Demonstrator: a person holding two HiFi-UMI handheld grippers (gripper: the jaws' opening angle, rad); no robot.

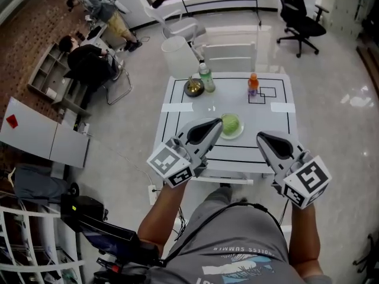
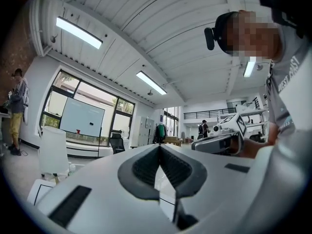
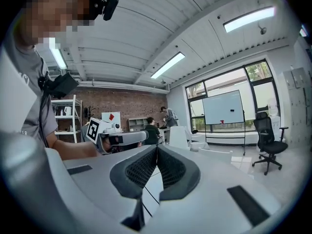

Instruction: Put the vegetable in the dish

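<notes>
A round green vegetable (image 1: 230, 123) lies on a small white dish (image 1: 237, 134) near the front of the white table (image 1: 177, 114). My left gripper (image 1: 217, 125) is held above the table's front edge, its tip just left of the vegetable; its jaws are shut with nothing between them. My right gripper (image 1: 261, 137) hovers to the right of the dish, also shut and empty. In the left gripper view the pads (image 2: 146, 167) meet and point out into the room, with the vegetable out of sight. The right gripper view shows closed pads (image 3: 170, 169) too.
At the table's far side stand a dark bowl (image 1: 193, 87), a green bottle (image 1: 205, 77) and an orange bottle (image 1: 253, 84). White chairs (image 1: 177, 55) stand behind the table, a black office chair (image 1: 299, 13) further back. People sit at desks far left (image 1: 89, 61).
</notes>
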